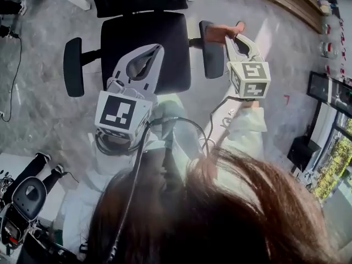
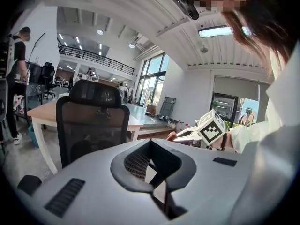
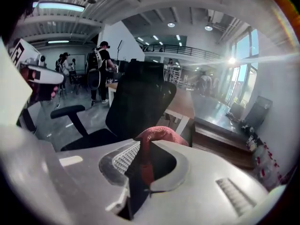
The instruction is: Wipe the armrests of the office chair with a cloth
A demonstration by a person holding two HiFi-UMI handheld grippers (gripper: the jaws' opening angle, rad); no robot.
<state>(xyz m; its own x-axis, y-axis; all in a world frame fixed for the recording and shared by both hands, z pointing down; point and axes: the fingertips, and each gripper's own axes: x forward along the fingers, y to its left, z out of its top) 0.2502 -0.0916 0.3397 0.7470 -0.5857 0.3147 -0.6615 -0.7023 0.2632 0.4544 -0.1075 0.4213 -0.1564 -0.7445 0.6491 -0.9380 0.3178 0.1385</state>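
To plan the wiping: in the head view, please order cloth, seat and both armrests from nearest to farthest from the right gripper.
1. The cloth, clamped in the right gripper.
2. The right-side armrest, beside the cloth.
3. The seat, in the middle.
4. The left-side armrest, farthest across.

Grey polished floor point(image 1: 38, 109). In the left gripper view: wooden table point(image 2: 44, 110) at 9 o'clock, tall windows point(image 2: 152, 81) at 12 o'clock, strip light point(image 2: 218, 31) at 1 o'clock.

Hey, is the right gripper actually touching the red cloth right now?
Touching. The right gripper has the red cloth pinched between its jaws, plain in the right gripper view.
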